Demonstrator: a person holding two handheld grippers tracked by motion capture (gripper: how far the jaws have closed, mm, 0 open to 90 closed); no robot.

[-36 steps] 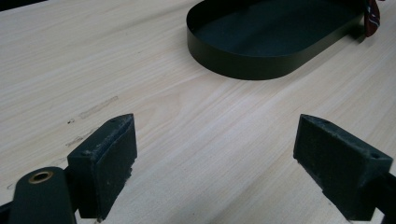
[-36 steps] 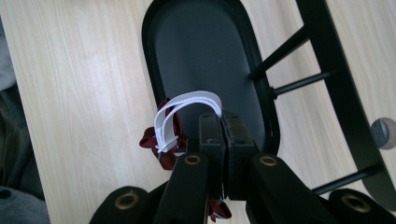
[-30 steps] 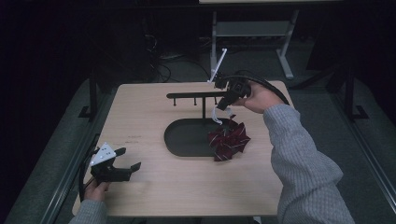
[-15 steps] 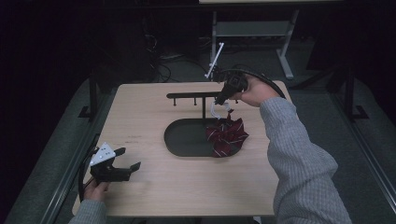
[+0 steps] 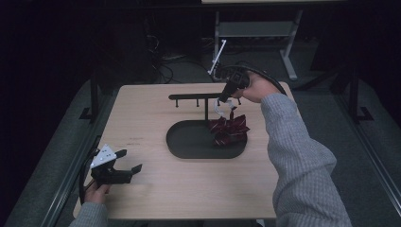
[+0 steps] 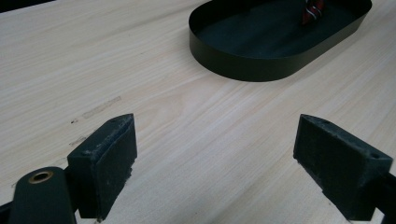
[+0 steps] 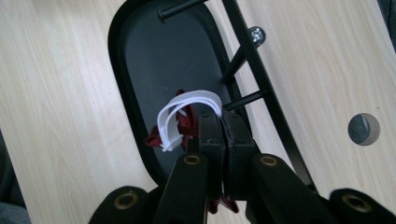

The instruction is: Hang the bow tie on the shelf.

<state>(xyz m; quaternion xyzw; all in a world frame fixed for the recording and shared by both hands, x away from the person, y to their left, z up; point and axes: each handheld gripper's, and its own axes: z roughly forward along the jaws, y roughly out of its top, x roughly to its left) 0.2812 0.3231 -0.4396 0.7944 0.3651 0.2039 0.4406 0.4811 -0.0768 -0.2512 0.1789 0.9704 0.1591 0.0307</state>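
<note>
Pinched between the closed jaws of the right claw [image 7: 223, 122] is the white loop [image 7: 180, 116] of a dark red bow [image 5: 229, 129], which is held up beside the crossbar of the black stand [image 5: 197, 97], toward the far right of the worktop [image 5: 151, 113]. The bow is seen hanging over the right end of the stand's oval black tray [image 5: 189, 142], its lower edge at or just above the tray floor; contact cannot be told. The left claw [image 5: 126, 161] is held wide apart and empty at the near left corner of the worktop, well apart from the tray.
</note>
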